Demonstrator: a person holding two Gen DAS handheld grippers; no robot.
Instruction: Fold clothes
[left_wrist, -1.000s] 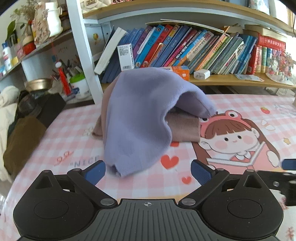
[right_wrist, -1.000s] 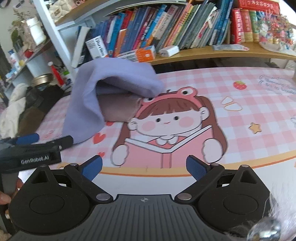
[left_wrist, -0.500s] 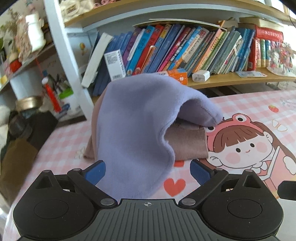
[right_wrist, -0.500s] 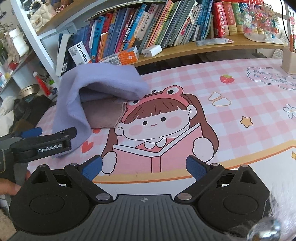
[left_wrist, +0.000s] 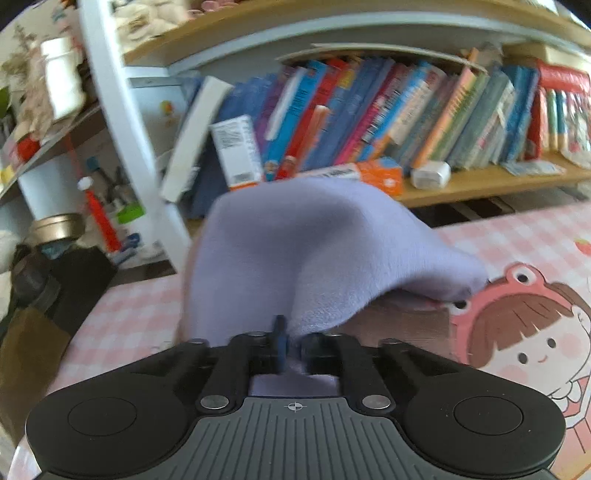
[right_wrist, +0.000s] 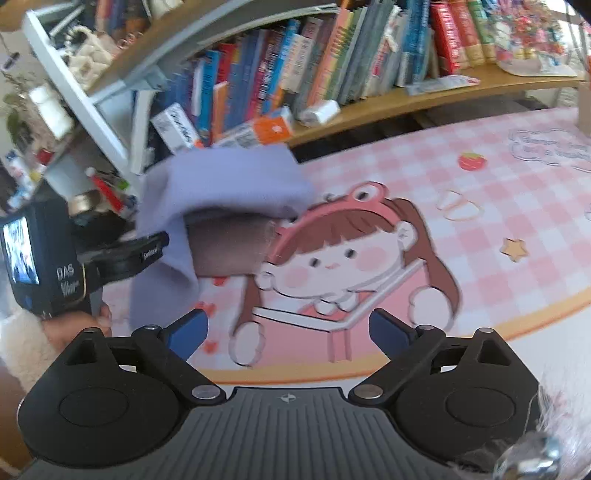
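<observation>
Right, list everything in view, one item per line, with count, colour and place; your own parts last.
lilac cloth: one, pale purple, draped over the brown garment, its near edge pinched.
brown garment: one, brown, folded on the mat under the cloth.
table mat: one, pink check with a cartoon girl, covering the table.
books: many, mixed colours, leaning on the wooden shelf behind.
orange box: one, orange and white, on the shelf before the books.
left tool: one, black with blue pads, shut on the cloth edge.
right tool: one, black with blue pads, open over the mat, holding nothing.
</observation>
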